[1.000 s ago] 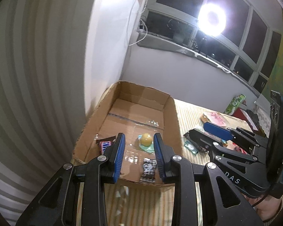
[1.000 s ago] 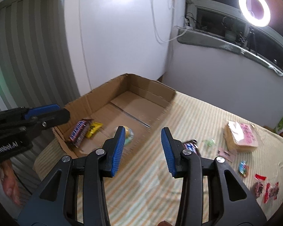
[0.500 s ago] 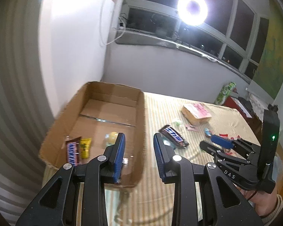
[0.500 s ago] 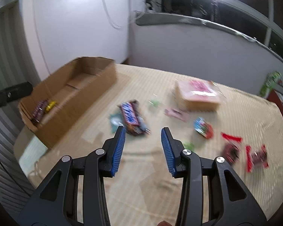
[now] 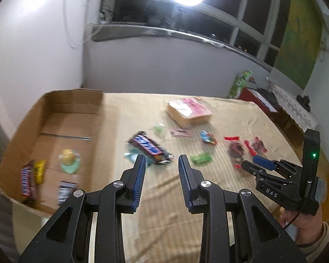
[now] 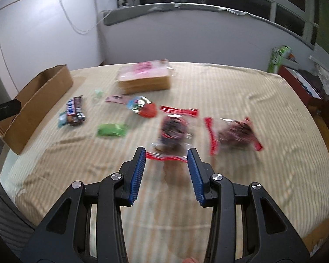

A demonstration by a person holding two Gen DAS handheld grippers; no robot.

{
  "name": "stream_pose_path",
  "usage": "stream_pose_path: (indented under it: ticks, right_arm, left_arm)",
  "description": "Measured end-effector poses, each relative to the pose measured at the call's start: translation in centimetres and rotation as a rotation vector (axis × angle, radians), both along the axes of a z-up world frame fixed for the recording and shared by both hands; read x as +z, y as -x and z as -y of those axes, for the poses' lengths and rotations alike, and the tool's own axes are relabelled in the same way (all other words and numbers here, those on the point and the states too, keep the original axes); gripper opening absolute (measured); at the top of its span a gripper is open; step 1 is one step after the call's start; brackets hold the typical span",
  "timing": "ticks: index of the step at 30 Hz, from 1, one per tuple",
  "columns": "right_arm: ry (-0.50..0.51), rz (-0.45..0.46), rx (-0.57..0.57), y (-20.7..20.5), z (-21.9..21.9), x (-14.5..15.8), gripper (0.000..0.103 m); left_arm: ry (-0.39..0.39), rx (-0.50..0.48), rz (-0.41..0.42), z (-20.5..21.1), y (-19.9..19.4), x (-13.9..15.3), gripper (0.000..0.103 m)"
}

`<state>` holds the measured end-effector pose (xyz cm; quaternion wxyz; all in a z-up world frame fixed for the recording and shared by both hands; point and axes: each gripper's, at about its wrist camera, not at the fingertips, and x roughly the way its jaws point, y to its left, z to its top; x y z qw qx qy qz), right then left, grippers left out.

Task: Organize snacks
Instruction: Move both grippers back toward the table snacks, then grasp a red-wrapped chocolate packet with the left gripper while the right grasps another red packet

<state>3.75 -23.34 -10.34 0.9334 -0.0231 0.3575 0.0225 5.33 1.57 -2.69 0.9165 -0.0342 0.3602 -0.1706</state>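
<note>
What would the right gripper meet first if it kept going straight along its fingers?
Most likely the clear red-edged snack bag lying just beyond the right gripper, whose jaws are open and empty. The picture is blurred, so depth is uncertain.

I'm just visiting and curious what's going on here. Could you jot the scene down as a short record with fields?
Setting: table under a striped beige cloth
Container: open brown cardboard box, at the table's left end
In the box: a few wrapped snacks, one yellow and round
Loose on cloth: dark blue-lettered chocolate bar, green packet, clear red-edged bags, wrapped biscuit stack
Left gripper: open, empty
Right gripper: open, empty
</note>
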Motion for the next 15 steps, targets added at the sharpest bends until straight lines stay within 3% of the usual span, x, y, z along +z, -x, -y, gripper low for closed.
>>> stream_pose_path:
  ticks: [11,15]
  right_arm:
    - [-0.052,-0.009,-0.092,1.4,6.4,-1.3,0.042]
    - [-0.070,-0.008,-0.123,1.5,8.5,-1.5,0.055]
  left_arm:
    - [-0.027,-0.140,-0.095,8.0,-1.1,-2.8,0.030]
    - [-0.009,-0.176,-0.135,10.7,-1.6,-3.7,0.045]
